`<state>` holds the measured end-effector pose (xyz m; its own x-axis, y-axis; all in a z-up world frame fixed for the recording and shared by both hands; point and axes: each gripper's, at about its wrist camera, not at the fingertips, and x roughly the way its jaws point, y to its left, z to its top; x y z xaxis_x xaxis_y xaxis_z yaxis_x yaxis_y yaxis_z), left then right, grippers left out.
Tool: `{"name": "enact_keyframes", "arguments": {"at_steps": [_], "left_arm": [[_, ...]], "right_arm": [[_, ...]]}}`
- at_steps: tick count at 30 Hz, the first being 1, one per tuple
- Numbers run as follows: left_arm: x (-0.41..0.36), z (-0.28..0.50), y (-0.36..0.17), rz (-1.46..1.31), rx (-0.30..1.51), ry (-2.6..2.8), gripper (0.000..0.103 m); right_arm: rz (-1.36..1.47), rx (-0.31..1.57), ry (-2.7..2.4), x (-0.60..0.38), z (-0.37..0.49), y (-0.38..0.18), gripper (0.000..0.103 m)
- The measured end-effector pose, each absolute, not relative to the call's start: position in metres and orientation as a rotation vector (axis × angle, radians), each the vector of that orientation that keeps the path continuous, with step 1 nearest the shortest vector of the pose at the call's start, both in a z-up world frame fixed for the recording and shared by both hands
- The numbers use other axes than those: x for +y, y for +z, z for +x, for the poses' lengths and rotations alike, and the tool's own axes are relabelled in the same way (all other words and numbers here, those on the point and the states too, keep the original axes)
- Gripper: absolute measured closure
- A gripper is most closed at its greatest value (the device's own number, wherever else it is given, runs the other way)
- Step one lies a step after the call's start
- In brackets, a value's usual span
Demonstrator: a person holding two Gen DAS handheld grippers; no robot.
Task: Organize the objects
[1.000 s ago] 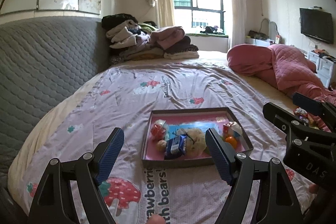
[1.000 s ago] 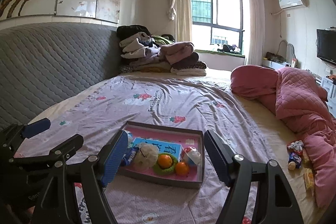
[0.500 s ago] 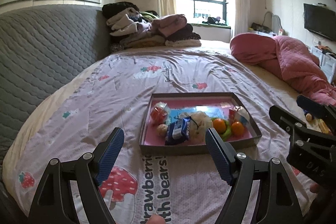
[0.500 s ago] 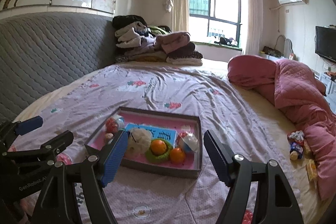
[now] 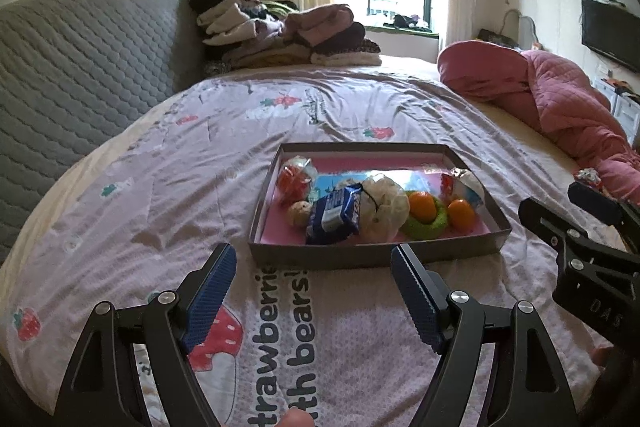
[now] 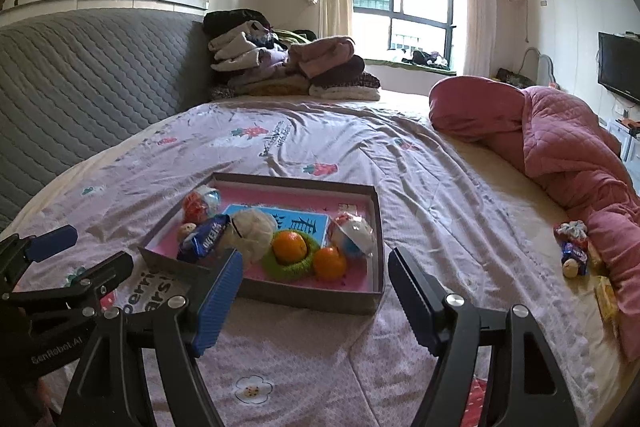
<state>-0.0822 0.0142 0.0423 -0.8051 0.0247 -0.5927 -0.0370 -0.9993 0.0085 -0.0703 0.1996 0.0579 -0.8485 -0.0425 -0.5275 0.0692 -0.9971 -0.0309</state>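
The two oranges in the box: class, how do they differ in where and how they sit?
One orange rests inside the green ring; the other orange lies on the pink floor of the box, outside and beside the ring. The ringed one sits nearer the pale mesh ball, the loose one nearer the box's right wall. Both are round, orange, similar in size.

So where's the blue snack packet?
The blue snack packet lies in the tray on the bed, toward its left end in the left wrist view, between a small round ball and the cream puff.

Right hand-held gripper (image 6: 314,291) hangs wide open, empty, before the tray (image 6: 312,297) of oranges (image 6: 289,247)
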Motion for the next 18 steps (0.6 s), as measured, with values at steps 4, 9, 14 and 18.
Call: {"name": "enact_keyframes", "arguments": {"at_steps": [4, 9, 14, 18], "left_arm": [[0.015, -0.087, 0.033, -0.991, 0.028, 2.952, 0.022], [0.015, -0.089, 0.024, -1.020, 0.027, 2.944, 0.022], [0.017, -0.091, 0.018, -1.037, 0.041, 2.939, 0.022], [0.018, -0.094, 0.014, -1.049, 0.055, 2.935, 0.022]], "right_arm": [[0.863, 0.064, -2.959, 0.202, -0.072, 0.049, 0.029], [0.890, 0.050, -2.958, 0.205, -0.076, 0.041, 0.029], [0.911, 0.040, -2.955, 0.206, -0.079, 0.034, 0.029], [0.926, 0.036, -2.951, 0.208, -0.080, 0.029, 0.029]]}}
